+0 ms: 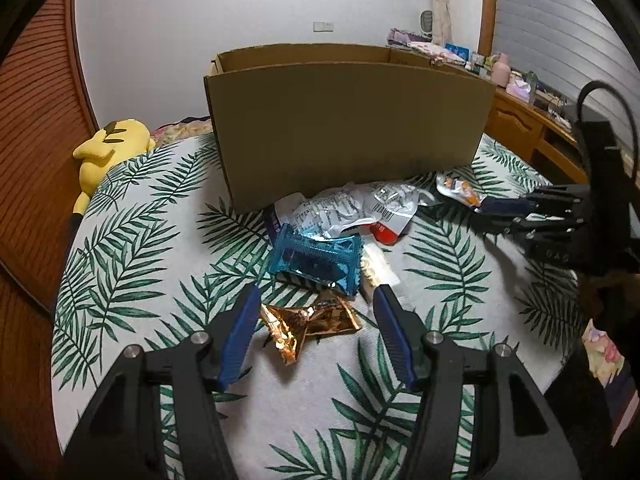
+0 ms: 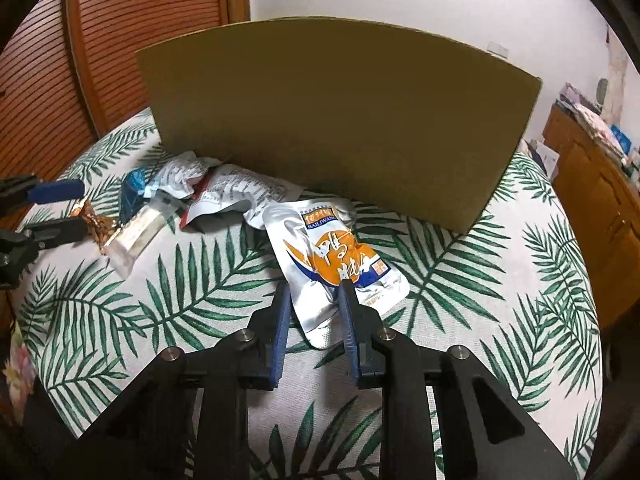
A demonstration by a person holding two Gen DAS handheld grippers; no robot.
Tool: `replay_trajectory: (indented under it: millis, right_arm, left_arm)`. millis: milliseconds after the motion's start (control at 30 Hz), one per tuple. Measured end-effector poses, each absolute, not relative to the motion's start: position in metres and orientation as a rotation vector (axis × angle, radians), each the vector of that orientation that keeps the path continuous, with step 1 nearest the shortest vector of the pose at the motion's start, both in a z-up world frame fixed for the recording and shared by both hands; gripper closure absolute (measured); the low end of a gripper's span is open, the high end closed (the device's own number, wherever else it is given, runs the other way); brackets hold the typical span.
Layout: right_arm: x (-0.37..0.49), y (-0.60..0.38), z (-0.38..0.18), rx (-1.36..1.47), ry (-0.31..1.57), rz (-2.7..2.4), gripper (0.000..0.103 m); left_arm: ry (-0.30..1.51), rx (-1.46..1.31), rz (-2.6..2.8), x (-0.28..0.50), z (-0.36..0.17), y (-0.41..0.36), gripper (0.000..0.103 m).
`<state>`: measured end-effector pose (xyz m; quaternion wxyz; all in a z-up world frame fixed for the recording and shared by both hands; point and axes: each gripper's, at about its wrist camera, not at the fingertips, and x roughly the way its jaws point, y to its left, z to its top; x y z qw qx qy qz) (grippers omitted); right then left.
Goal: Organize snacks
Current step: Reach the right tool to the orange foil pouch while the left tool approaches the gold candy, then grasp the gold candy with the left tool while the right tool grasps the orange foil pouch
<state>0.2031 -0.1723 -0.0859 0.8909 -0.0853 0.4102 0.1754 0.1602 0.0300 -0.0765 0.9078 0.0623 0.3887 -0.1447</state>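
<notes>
Right gripper point(image 2: 314, 290) clamped on silver pouch point(image 2: 340, 260), label reads "BAILIWANG", lying just near of the cardboard box point(image 2: 340, 120). Left gripper point(image 1: 316, 296) jaws apart, straddling gold wrapper point(image 1: 304, 326); blue packet point(image 1: 316, 258) just beyond. Other print unreadable.

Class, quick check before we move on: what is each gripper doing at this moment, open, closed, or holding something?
Left gripper: open, jaws either side of the gold wrapper, not pressing it.
Right gripper: shut on the silver and orange pouch.
</notes>
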Motion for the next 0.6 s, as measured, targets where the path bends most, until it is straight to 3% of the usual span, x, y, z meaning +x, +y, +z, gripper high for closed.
replay_trajectory:
  millis: [133, 600]
  right_arm:
    - [0.196, -0.169, -0.08, -0.201, 0.809, 0.342, 0.096]
    - [0.19, -0.188, -0.055, -0.148, 0.753, 0.31, 0.102]
  left_arm:
    - [0.818, 0.151, -0.322, 0.161, -0.079, 0.031, 0.045]
    - [0.806, 0.243, -0.385, 0.159, -0.064, 0.028, 0.045]
